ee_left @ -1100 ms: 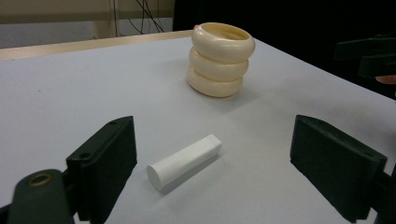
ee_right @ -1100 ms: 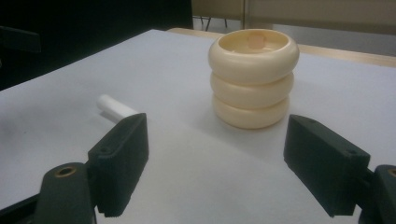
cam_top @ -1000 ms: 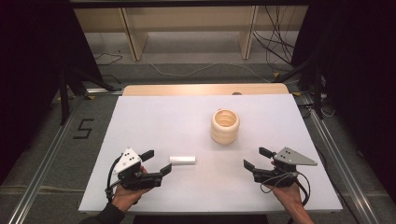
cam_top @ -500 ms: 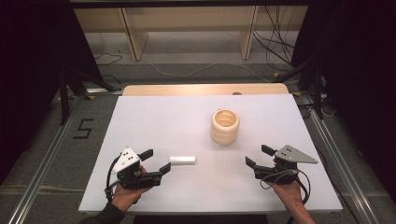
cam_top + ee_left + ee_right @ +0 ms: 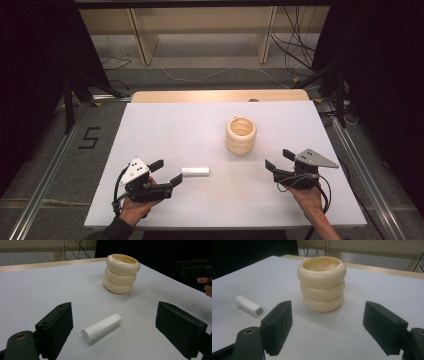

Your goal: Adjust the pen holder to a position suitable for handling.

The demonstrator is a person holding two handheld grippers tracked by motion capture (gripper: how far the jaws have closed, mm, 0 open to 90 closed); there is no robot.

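Approach stage — lying flat on the white table (image 5: 165, 125), just ahead of the left gripper (image 5: 169, 172), a white tube (image 5: 195, 171); standing farther off, facing the right gripper (image 5: 280, 160), a cream ringed cup (image 5: 241, 135). Both sets of jaws gaping, holding nothing. Likely calling next for straddling the tube — then closing.

The white tabletop (image 5: 175, 130) is stretching away beneath and ahead of the left claw (image 5: 169, 171) and the right claw (image 5: 276, 158). Beyond both claws, along the far edge, a light wooden strip (image 5: 200, 96) is running across. Off the table, out past the left claw's outer side, a black figure 5 (image 5: 88, 137) is lying on the grey floor beside a metal rail (image 5: 45, 185). A second rail (image 5: 370, 185) is running past the right claw's outer side. Far ahead of the claws, a wooden frame (image 5: 142, 40) is standing, and dark cables (image 5: 295, 50) are trailing over the floor well ahead of the right claw.
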